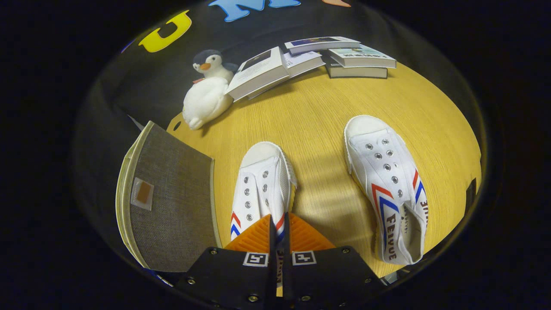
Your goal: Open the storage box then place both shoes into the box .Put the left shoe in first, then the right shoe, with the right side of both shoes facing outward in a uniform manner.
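Box left of shoes; books beyond.

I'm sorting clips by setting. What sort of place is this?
Likely a staged recording booth: a wooden table against a black cloth wall, set with shoes, books and a toy penguin. The tool grips one shoe.

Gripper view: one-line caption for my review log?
Gripper shut on the left shoe's side wall, right shoe lying apart, grey storage box beside them.
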Motion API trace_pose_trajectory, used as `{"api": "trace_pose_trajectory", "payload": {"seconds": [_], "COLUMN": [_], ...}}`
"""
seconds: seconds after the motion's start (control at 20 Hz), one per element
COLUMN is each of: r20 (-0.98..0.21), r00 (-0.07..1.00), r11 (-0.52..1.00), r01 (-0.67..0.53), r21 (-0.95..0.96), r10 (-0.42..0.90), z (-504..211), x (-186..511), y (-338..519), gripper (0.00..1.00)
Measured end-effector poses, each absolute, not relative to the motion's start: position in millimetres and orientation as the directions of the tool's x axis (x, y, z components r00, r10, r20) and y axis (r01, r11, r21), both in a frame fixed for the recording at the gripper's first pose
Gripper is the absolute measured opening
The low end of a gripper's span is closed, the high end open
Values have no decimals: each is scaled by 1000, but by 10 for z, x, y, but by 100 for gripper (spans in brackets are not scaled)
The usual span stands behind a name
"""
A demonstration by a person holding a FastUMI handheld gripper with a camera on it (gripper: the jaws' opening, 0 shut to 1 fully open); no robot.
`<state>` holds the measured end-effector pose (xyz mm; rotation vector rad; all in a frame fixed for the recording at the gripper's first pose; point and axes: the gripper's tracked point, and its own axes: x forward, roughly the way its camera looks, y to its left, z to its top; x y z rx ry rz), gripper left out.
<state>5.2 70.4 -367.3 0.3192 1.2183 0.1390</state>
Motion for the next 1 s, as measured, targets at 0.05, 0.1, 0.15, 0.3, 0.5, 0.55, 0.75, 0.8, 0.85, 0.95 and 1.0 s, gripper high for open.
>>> {"api": "trace_pose_trajectory", "payload": {"seconds": [0.05,0.1,0.15,0.3,0.5,0.55,0.75,0.8,0.85,0.95,1.0], "r20": [-893,-888,-876,-847,-810,-799,-749,-738,-730,-717,-714], "r00": [345,342,357,385,420,428,475,480,480,481,475], "r11": [939,928,916,888,869,864,842,838,835,829,825], "r01": [81,98,114,126,89,78,29,10,-7,-37,-48], "r21": [335,359,384,442,487,498,538,545,551,558,563], "r10": [288,307,323,366,410,422,462,474,486,505,514], "z": [-3639,-3597,-3529,-3271,-2835,-2721,-2281,-2190,-2116,-2015,-1992], "x": [54,60,92,168,301,331,492,524,539,567,570], "y": [726,760,789,878,1012,1054,1282,1361,1448,1641,1742], "gripper": [6,6,6,6,6,6,6,6,6,6,6]}}
